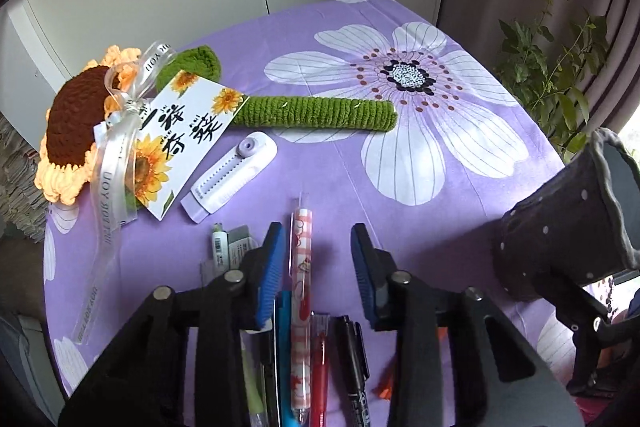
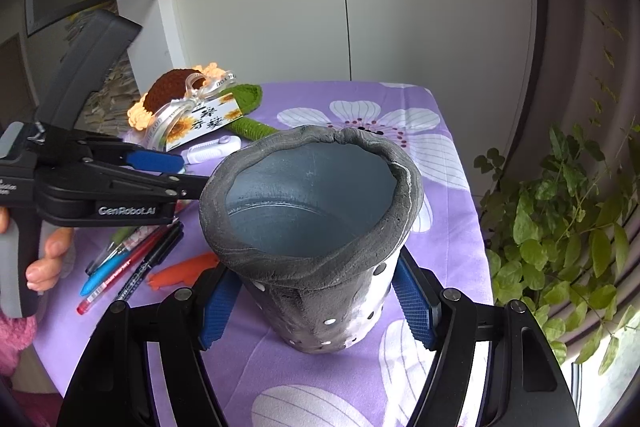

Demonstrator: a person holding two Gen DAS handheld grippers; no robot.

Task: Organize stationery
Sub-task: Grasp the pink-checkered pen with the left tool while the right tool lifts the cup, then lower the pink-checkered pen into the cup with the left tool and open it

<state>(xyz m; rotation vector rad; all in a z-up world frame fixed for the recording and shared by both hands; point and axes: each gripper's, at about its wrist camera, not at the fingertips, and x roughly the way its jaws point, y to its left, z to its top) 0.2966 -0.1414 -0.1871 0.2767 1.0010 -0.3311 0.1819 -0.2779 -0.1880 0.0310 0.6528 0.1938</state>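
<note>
— Pink-checked and see-through, that pen [image 1: 301, 291] lies flat on the counter [image 1: 400, 227], in a row with a blue pen [image 1: 285, 347], a red pen [image 1: 320, 359] and a black marker [image 1: 354, 367]. Why is the left claw [image 1: 318, 275] right over it?

— Its blue pads [image 1: 272, 275] stand on either side of the barrel, lined up along its length. The claw is partly spread, with a gap showing on both sides, so nothing is pinched yet. My guess is that this pen is the one to be picked up next.

— And the grey cup [image 2: 316, 227]?

— The right claw [image 2: 320, 301] pinches it low on its dotted wall, a pad pressing on each side. It is tipped so the mouth faces the pens, likely to make dropping them in easier. Inside it looks empty, so the sorting seems barely begun.

— Anything else to sort?

— A white cutter [image 1: 230, 183] lies farther out, near the knitted sunflower [image 1: 76, 123] and its card [image 1: 180, 143]. Something orange [image 2: 184, 273] sits beside the pens, near the cup's base; I cannot tell what it is.
</note>
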